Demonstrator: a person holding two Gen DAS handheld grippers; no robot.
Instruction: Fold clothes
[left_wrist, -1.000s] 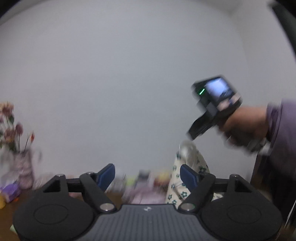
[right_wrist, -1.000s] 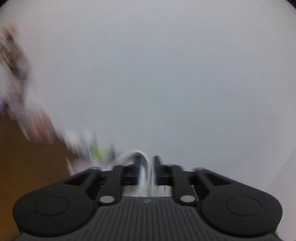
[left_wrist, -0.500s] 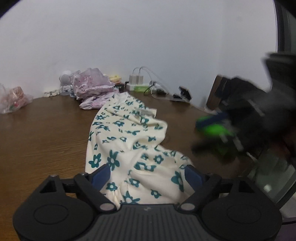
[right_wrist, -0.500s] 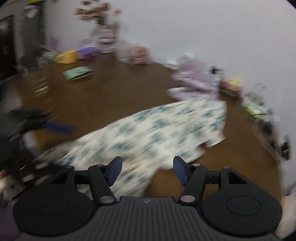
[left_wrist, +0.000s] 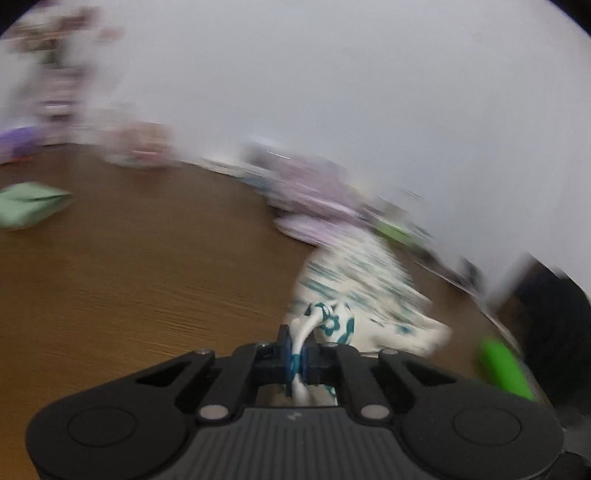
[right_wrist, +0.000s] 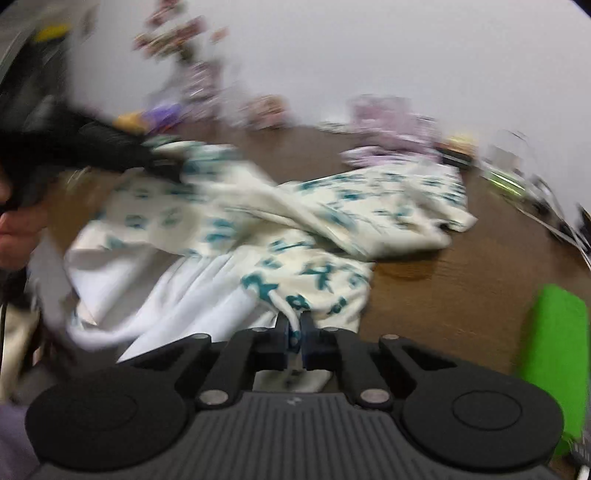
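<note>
Got both tongs, left gripper (left_wrist: 296, 357) and right gripper (right_wrist: 294, 340), pinched tight on edges of the cream cotton garment with teal flowers (right_wrist: 258, 221), which sprawls rumpled on the brown wooden table (left_wrist: 147, 258), probably so I can spread it flat for folding.

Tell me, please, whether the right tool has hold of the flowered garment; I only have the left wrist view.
Observer: Yes, the right tool is shut on a bunched edge of the flowered garment.
Operator: Thank you. Is the whole garment off the table?
Observer: No, most of it lies rumpled on the table; only the part at the left tool looks raised, though the picture is blurred.
</note>
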